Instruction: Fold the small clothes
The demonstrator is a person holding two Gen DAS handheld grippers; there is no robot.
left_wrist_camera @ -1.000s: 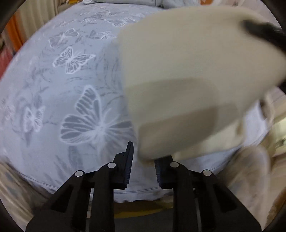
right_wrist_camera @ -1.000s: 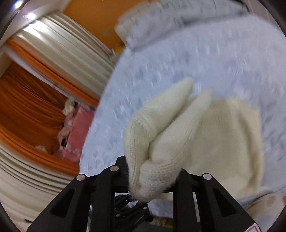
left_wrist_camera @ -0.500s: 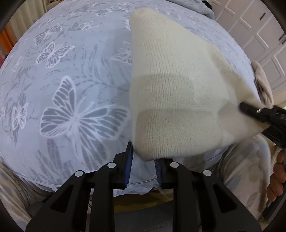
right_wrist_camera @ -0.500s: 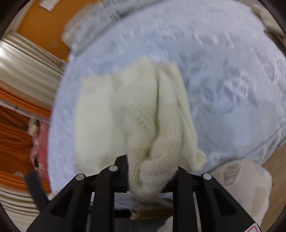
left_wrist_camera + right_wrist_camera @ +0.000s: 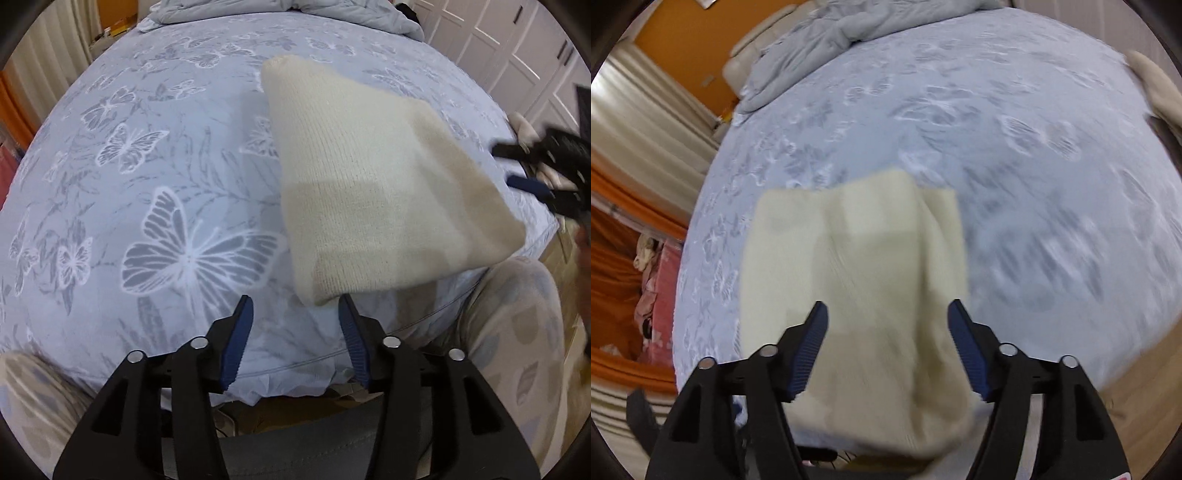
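A cream knitted garment lies folded flat on the blue butterfly-print bedsheet, near the bed's front edge. My left gripper is open and empty, its jaws just short of the garment's near left corner. My right gripper is open and empty, hovering over the garment's near end. The right gripper also shows, blurred, in the left wrist view beside the garment's right edge.
A crumpled grey-blue duvet lies at the head of the bed. White cupboard doors stand to the right. Another pale cloth lies at the bed's right edge. The person's patterned trouser legs press against the bed front.
Both grippers have opened and let go of the cream garment, which has dropped flat on the sheet. Both have drawn back a little toward the bed's front edge.
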